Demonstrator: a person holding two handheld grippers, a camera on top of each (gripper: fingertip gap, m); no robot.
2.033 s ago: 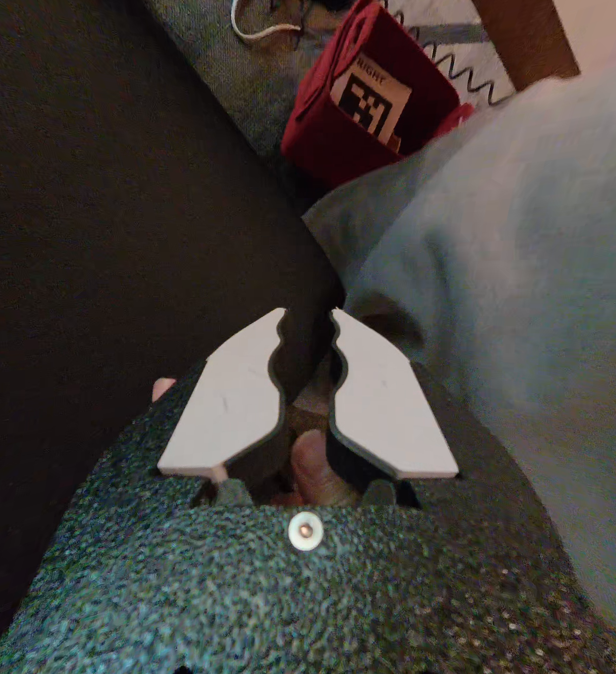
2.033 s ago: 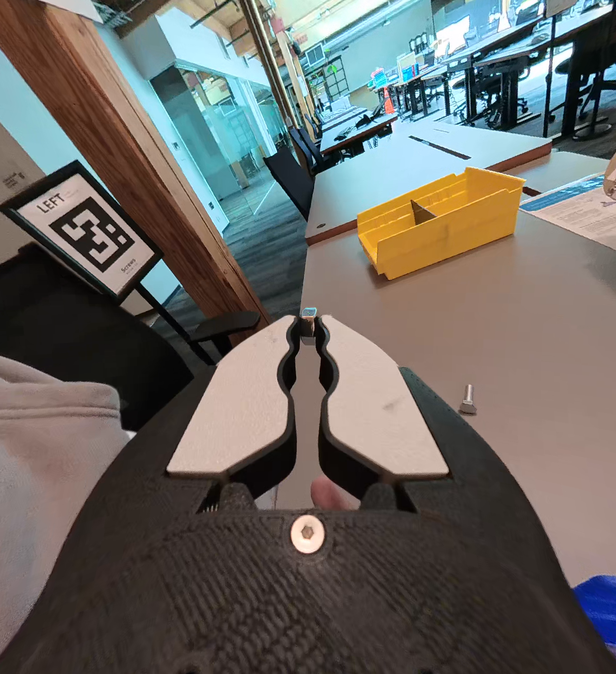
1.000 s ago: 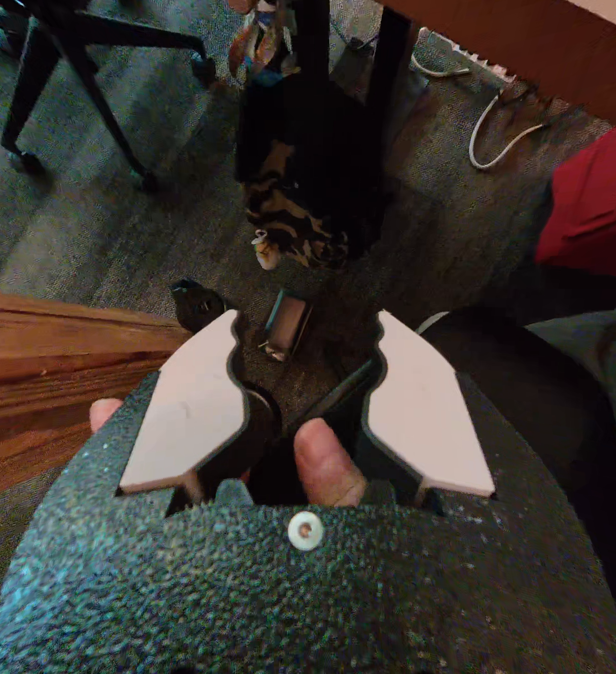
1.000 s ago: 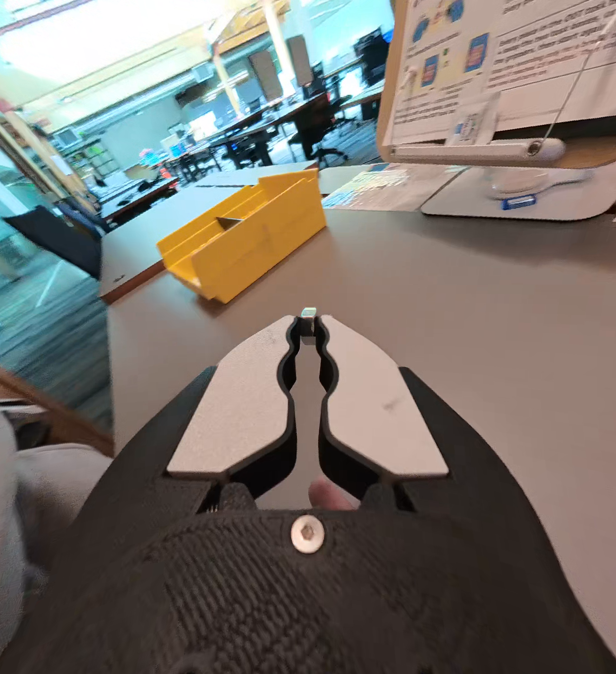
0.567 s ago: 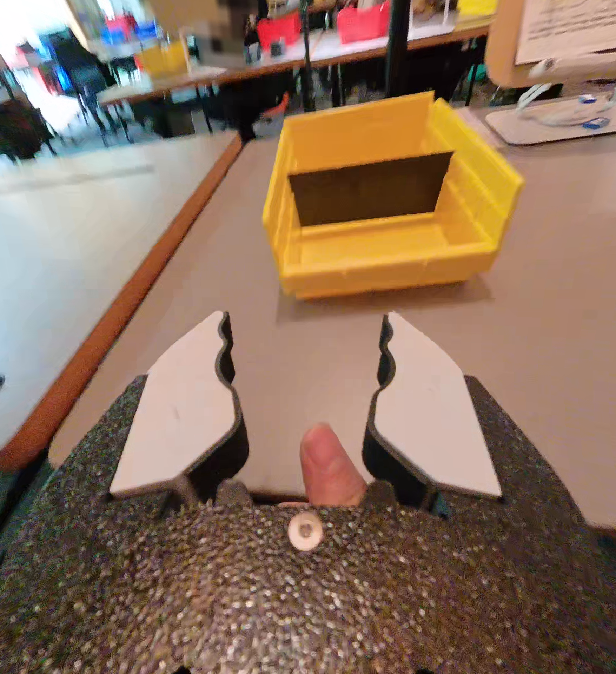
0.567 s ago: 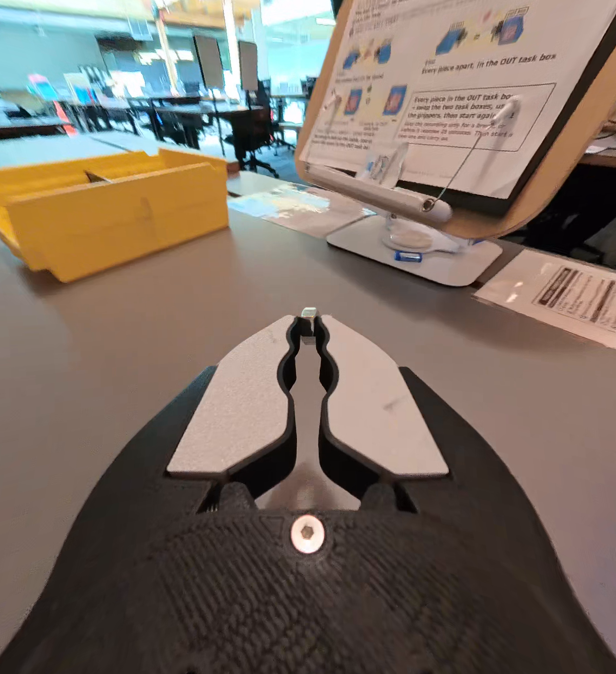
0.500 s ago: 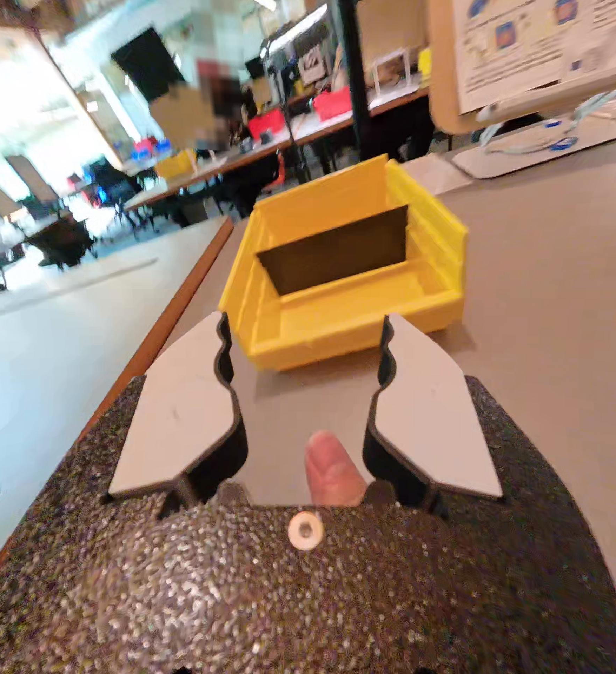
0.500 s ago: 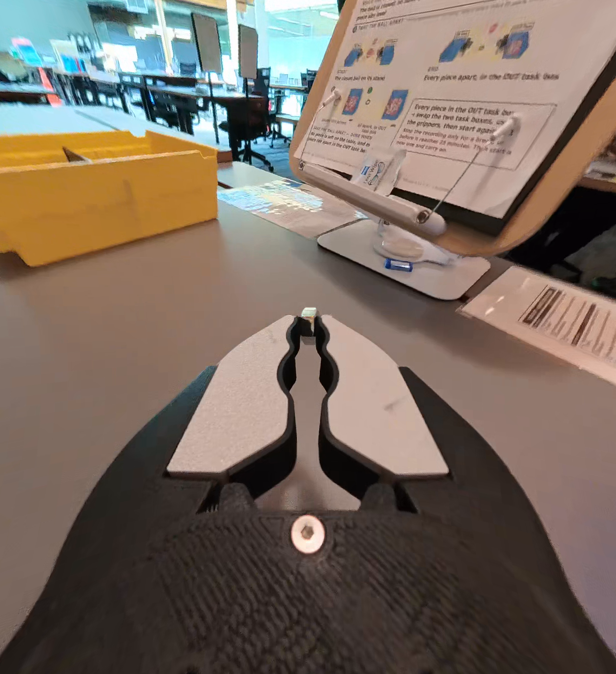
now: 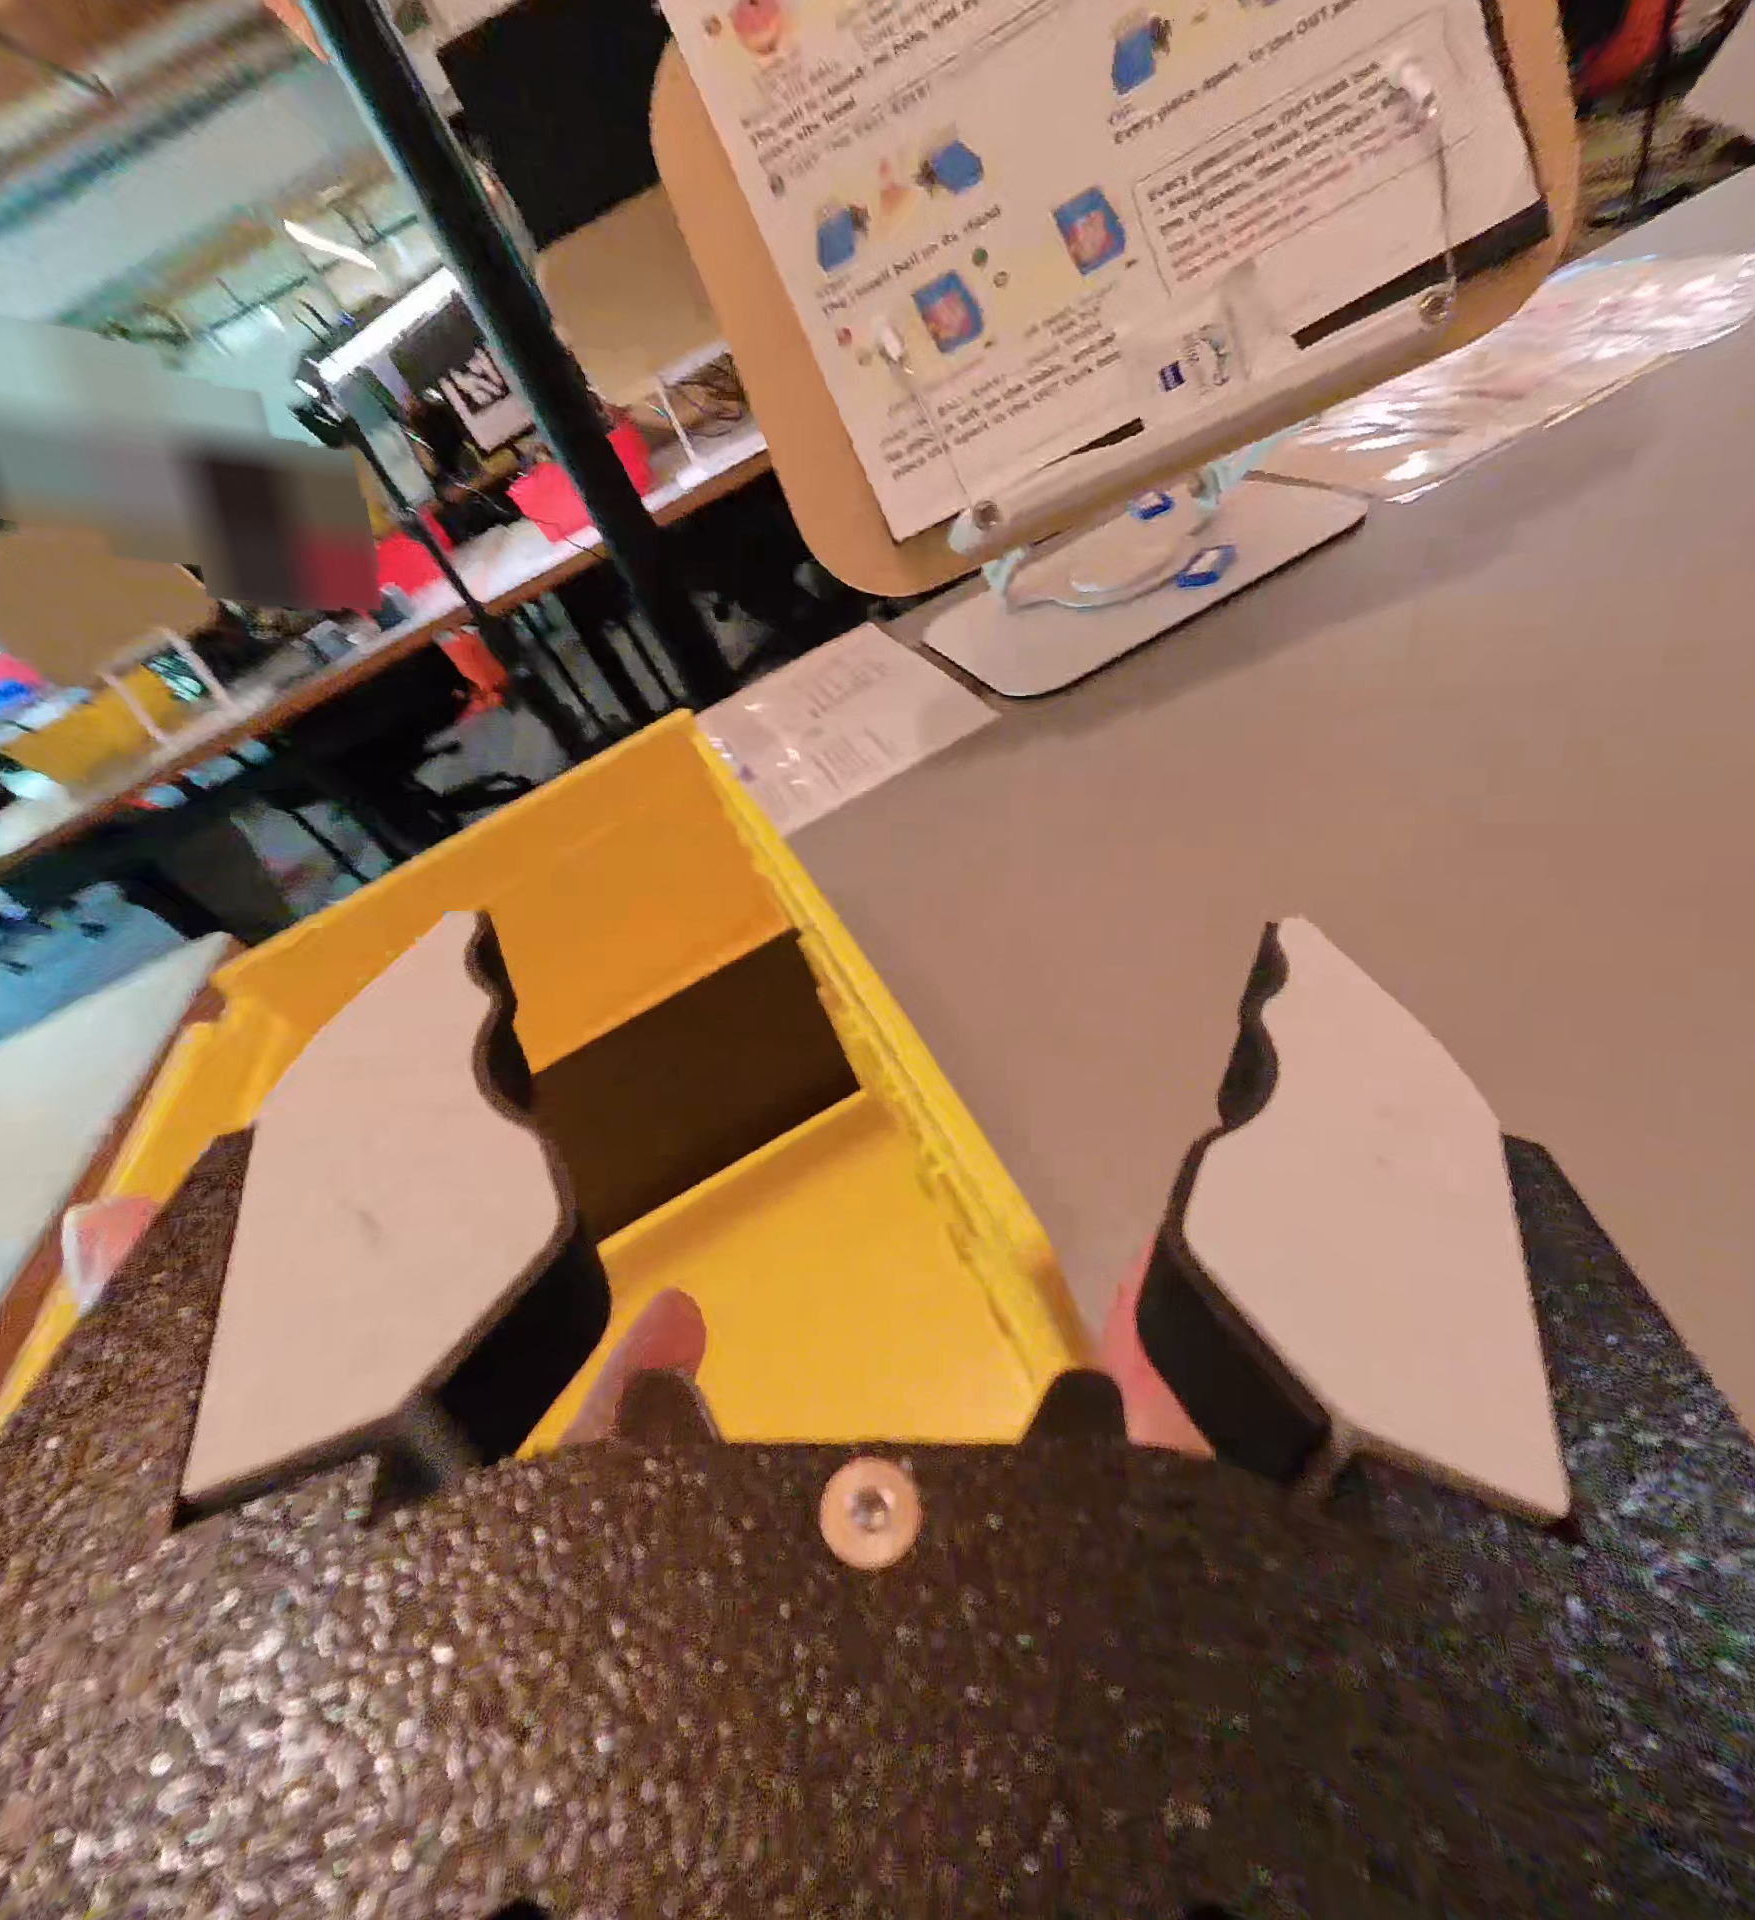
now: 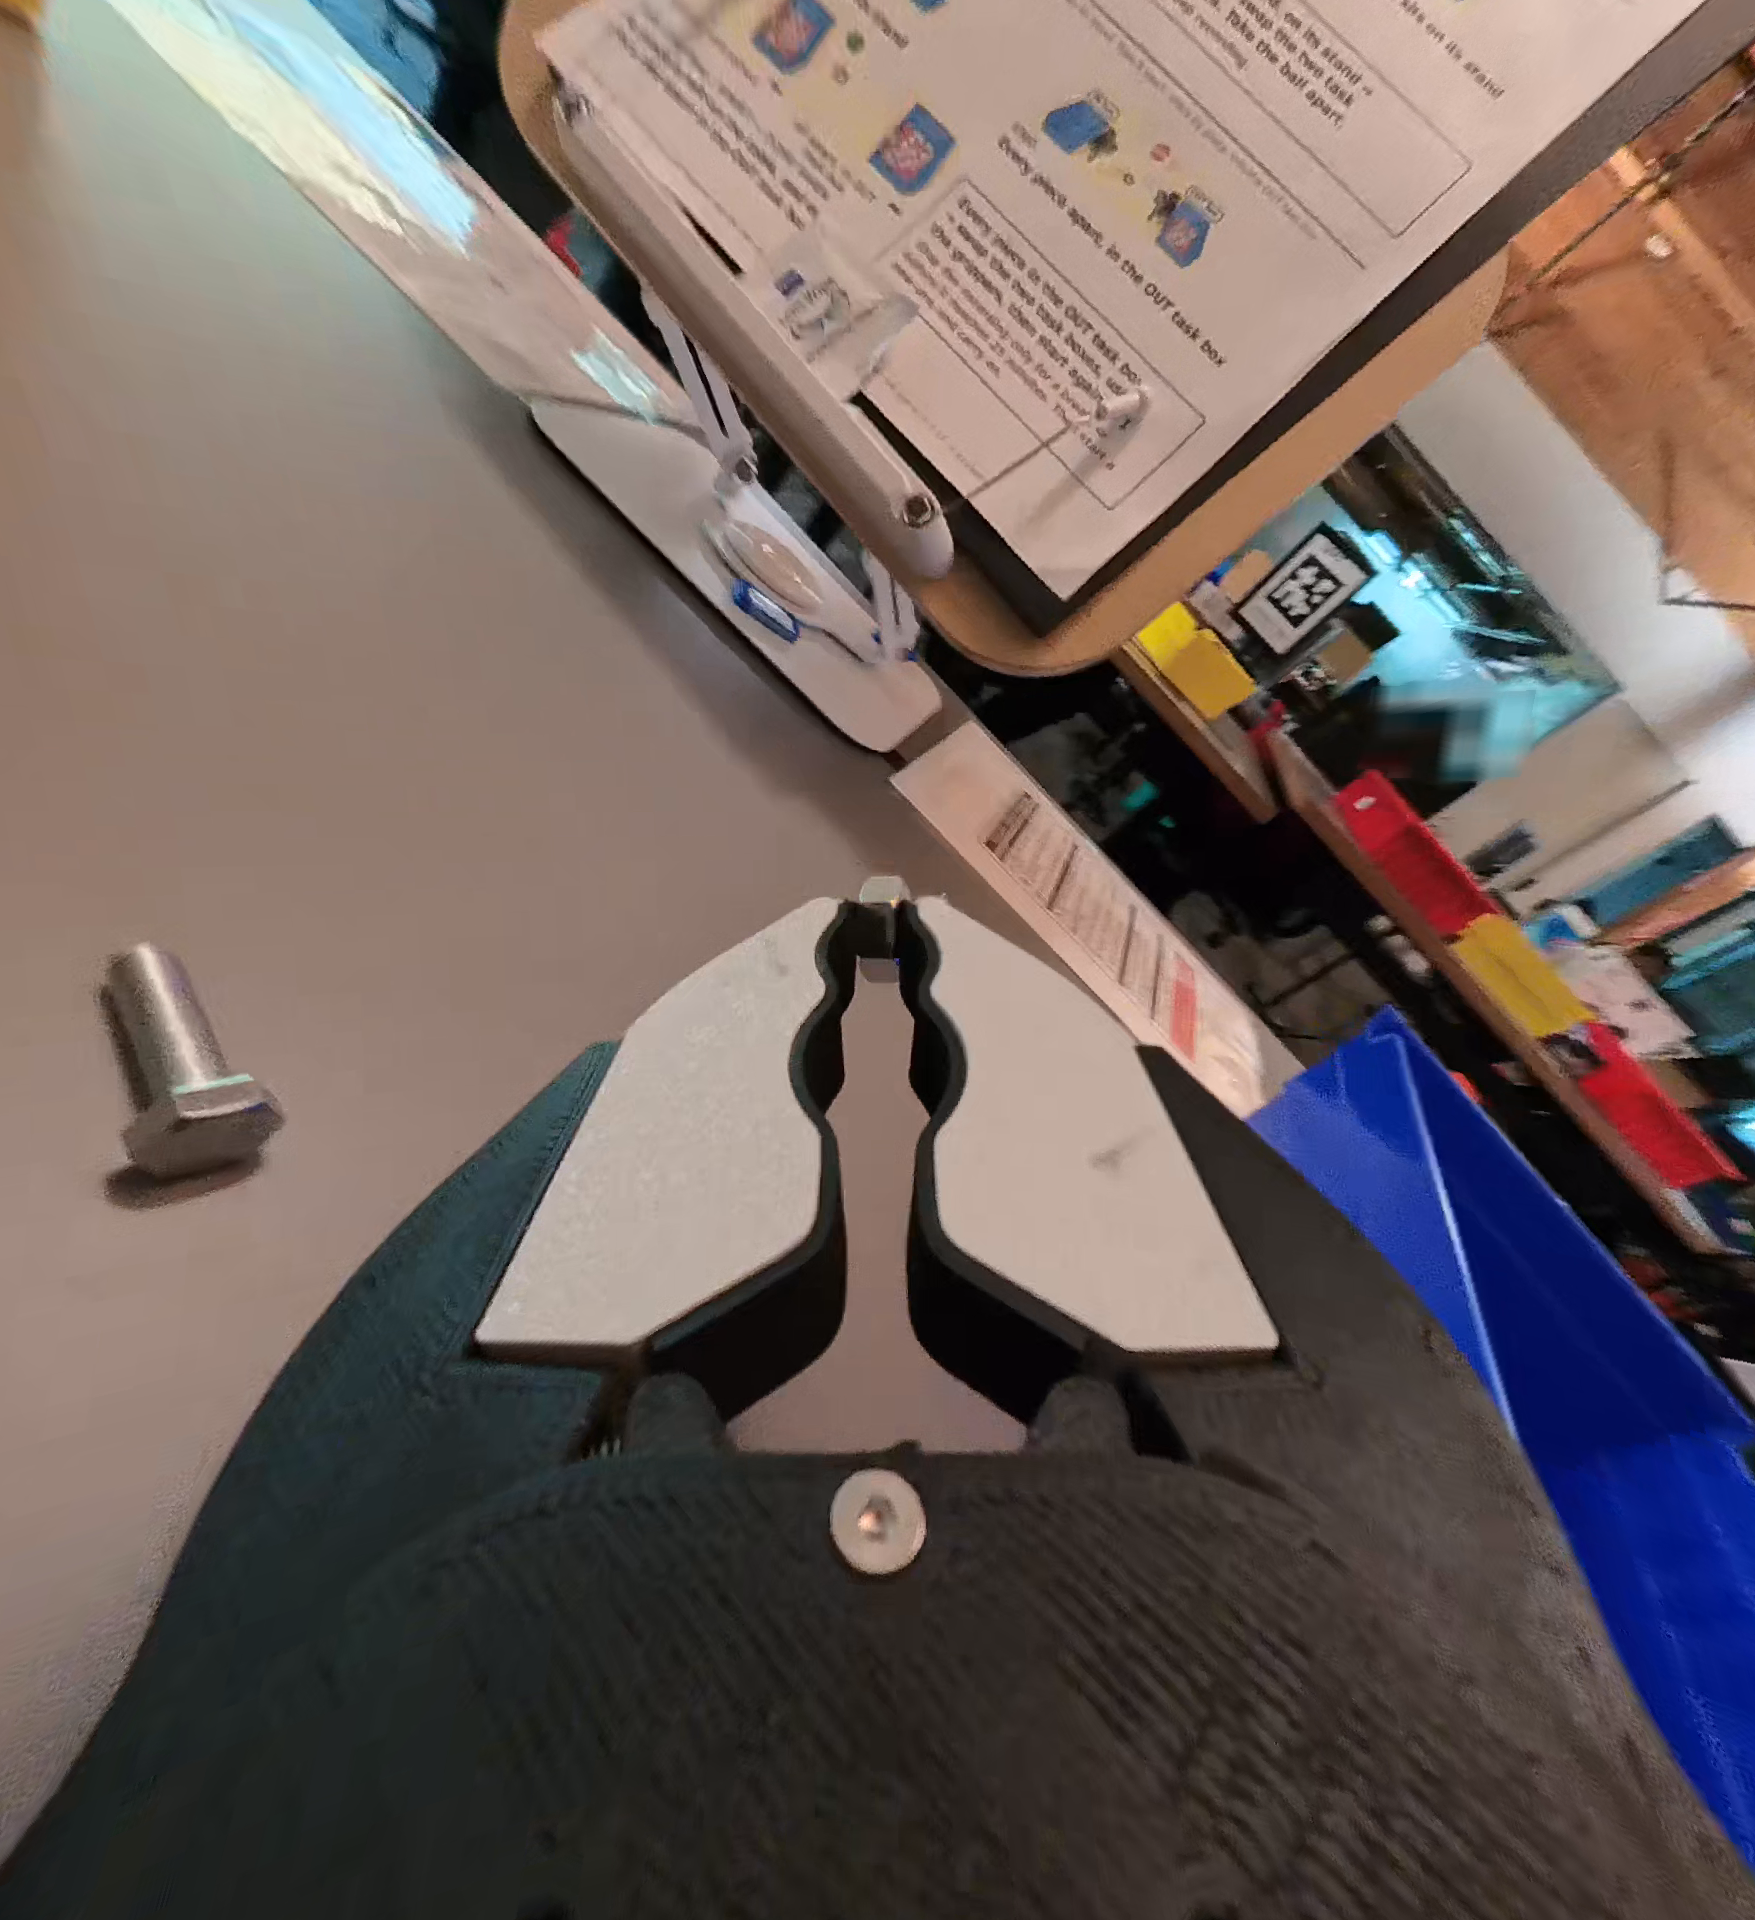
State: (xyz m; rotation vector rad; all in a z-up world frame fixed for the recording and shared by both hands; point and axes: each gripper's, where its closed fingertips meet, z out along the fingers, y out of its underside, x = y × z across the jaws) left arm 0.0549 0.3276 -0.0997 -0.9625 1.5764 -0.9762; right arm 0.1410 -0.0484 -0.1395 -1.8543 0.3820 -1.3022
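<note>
While the left hand-held gripper (image 9: 878, 1023) hangs over the near end of a yellow bin (image 9: 644, 894), its jaws stand wide apart with nothing between the pads. Left finger overlaps the bin's interior in view; right finger lies over bare grey worktop (image 9: 1372, 831). A dark divider (image 9: 691, 1081) crosses the bin. Beyond the bin: a laminated sheet (image 9: 842, 717) flat on the worktop, and a tilted instruction board (image 9: 1112, 239) on a white stand.

The right hand-held gripper (image 10: 881, 925) is clenched on a small silver metal piece (image 10: 881, 914), both fingertips pressed against it at the very tips. View is rolled. A silver hex-head bolt (image 10: 177, 1060) lies on the worktop to the left, well apart from the fingers. A blue bin (image 10: 1538, 1247) sits just right of the gripper body.
</note>
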